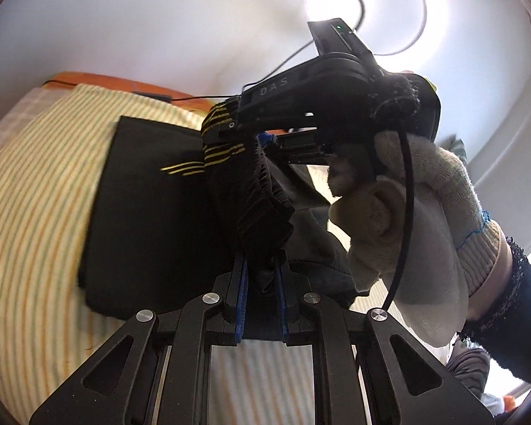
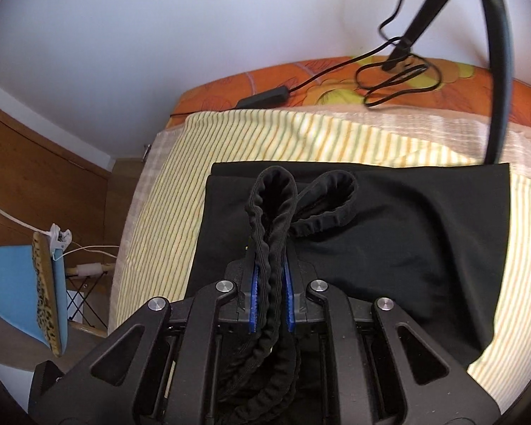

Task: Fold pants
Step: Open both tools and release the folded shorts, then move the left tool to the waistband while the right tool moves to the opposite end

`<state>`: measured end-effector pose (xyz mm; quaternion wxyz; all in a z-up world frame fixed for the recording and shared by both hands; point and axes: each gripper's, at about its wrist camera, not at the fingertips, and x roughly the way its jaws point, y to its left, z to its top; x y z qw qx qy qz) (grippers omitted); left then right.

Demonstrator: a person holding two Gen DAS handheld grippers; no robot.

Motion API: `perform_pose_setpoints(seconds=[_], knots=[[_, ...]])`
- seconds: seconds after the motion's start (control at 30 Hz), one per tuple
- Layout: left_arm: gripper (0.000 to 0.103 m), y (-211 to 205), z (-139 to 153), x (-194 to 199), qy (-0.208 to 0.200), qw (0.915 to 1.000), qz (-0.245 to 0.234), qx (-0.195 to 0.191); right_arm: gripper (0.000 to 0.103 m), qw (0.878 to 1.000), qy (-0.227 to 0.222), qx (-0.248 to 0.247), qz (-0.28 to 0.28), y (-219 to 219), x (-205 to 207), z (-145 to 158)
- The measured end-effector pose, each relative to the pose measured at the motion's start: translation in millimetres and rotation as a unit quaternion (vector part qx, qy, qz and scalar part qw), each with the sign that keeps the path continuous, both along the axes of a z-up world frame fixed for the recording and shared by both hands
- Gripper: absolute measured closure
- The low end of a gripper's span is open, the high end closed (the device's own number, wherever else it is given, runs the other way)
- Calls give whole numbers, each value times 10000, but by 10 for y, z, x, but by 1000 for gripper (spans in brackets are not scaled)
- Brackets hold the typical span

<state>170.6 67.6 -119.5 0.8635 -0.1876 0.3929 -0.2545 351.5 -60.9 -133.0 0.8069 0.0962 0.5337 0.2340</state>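
Black pants (image 2: 407,219) lie partly folded on the striped bed sheet (image 2: 265,134); they also show in the left wrist view (image 1: 152,219), with yellow stripes along the side. My left gripper (image 1: 262,269) is shut on a bunch of the dark fabric near the elastic waistband (image 1: 262,191). My right gripper (image 2: 270,269) is shut on the gathered elastic waistband (image 2: 272,205), which loops up above the fingers. In the left wrist view the right gripper (image 1: 265,138) is held by a gloved hand (image 1: 424,212) just beyond my left one, also clamping the waistband.
An orange patterned cover (image 2: 336,81) lies at the bed's far edge with a black cable and adapter (image 2: 265,97) on it. A black stand (image 2: 495,71) rises at the right. A blue chair (image 2: 21,283) stands on the floor to the left of the bed.
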Motion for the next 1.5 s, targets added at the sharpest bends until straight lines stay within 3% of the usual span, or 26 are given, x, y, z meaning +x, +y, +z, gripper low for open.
perform_pose_setpoints(seconds=[0.13, 0.2, 0.27, 0.4, 0.5, 0.6, 0.83, 0.87, 0.93, 1.0, 1.23, 1.33, 1.43, 1.5], knots=[[91, 130, -82, -45, 189, 9997, 127, 44, 78, 9987, 423, -157, 251, 215, 55, -104], [90, 222, -93, -85, 286, 9991, 300, 88, 64, 9982, 363, -54, 464, 279, 10, -70], [90, 319, -67, -137, 280, 9987, 411, 137, 60, 9965, 268, 252, 757, 275, -70, 27], [68, 392, 92, -303, -81, 9950, 748, 663, 54, 9954, -38, 447, 841, 42, -228, 260], [67, 372, 217, -338, -324, 9926, 774, 877, 54, 9964, -260, 478, 652, -237, -339, 367], [63, 278, 165, -126, -345, 9920, 614, 1052, 54, 9977, -370, 489, 299, -603, -472, 358], [63, -17, -68, 136, -158, 9820, 448, 1828, 54, 9992, -342, 61, -202, -1240, -834, 38], [66, -13, -108, 162, -81, 9816, 497, 1844, 54, 9992, -335, 11, -212, -1269, -864, -3], [81, 21, -172, 194, 30, 9797, 593, 1916, 54, 9993, -298, -85, -207, -1318, -923, -87], [84, 77, -214, 193, 98, 9793, 633, 1918, 54, 9996, -157, -204, -151, -1336, -979, -206], [83, 148, -194, 115, 69, 9733, 691, 2187, 54, 9992, -55, -394, 104, -1386, -1211, -401], [83, 160, -176, 125, 78, 9721, 771, 2215, 54, 9994, 97, -242, 238, -1382, -1311, -453], [84, 217, -161, 140, 124, 9744, 877, 2067, 54, 9978, -56, -455, 470, -1306, -1418, -483], [84, 256, -159, 145, 182, 9761, 910, 1963, 70, 9978, -88, -449, 473, -1299, -1425, -496]])
